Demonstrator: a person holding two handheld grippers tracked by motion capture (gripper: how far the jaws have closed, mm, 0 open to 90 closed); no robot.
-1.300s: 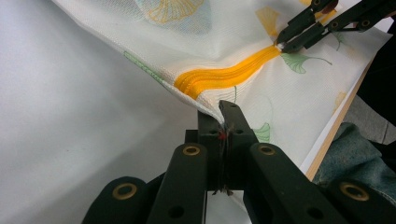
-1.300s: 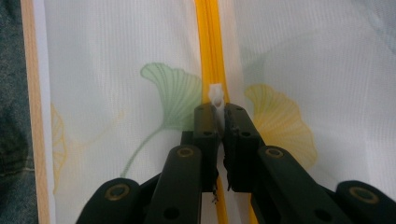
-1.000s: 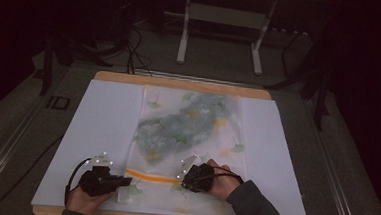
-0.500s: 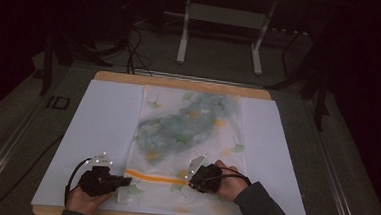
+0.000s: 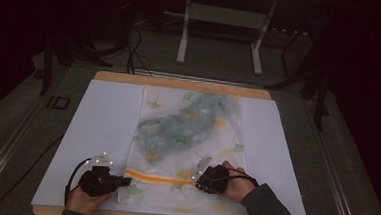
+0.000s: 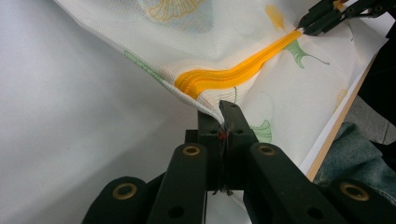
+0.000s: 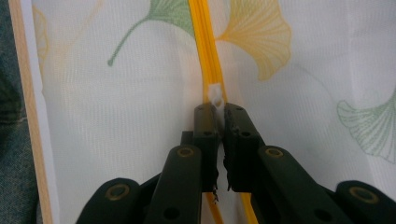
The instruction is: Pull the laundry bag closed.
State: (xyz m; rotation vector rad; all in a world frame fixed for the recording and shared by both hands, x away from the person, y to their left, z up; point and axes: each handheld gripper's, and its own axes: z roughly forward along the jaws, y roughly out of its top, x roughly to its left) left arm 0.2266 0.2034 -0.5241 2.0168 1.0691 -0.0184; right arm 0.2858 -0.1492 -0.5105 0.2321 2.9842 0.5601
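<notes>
In the high view, a white mesh laundry bag (image 5: pixel 186 147) printed with ginkgo leaves is seen lying flat on a white sheet (image 5: pixel 97 127) that covers a wooden table (image 5: pixel 180 82). A bluish bundle of fabric (image 5: pixel 185 127) is visible inside the bag's upper half. An orange zipper (image 5: pixel 159 177) runs across the bag near the person's edge of the table. The left gripper (image 5: pixel 124 181) is held in the left hand (image 5: pixel 85 201) at the bag's left edge, by the zipper's end, and the right gripper (image 5: pixel 197 180) is held in the right hand (image 5: pixel 234 183) at the zipper's other end.

In the left gripper view, the jaws of the left gripper (image 6: pixel 220 108) are seen clamped on the bag's corner edge, just below the end of the zipper (image 6: pixel 233 74), and the mesh (image 6: pixel 196 28) is lifted slightly there. The right gripper (image 6: pixel 306 25) is seen farther off at the zipper line.

In the right gripper view, the right gripper (image 7: pixel 215 109) is seen closed on the small white zipper pull (image 7: pixel 215 95), with the zipper (image 7: pixel 201 42) running straight ahead between printed leaves. The table's wooden edge (image 7: pixel 28 107) is seen at the left
</notes>
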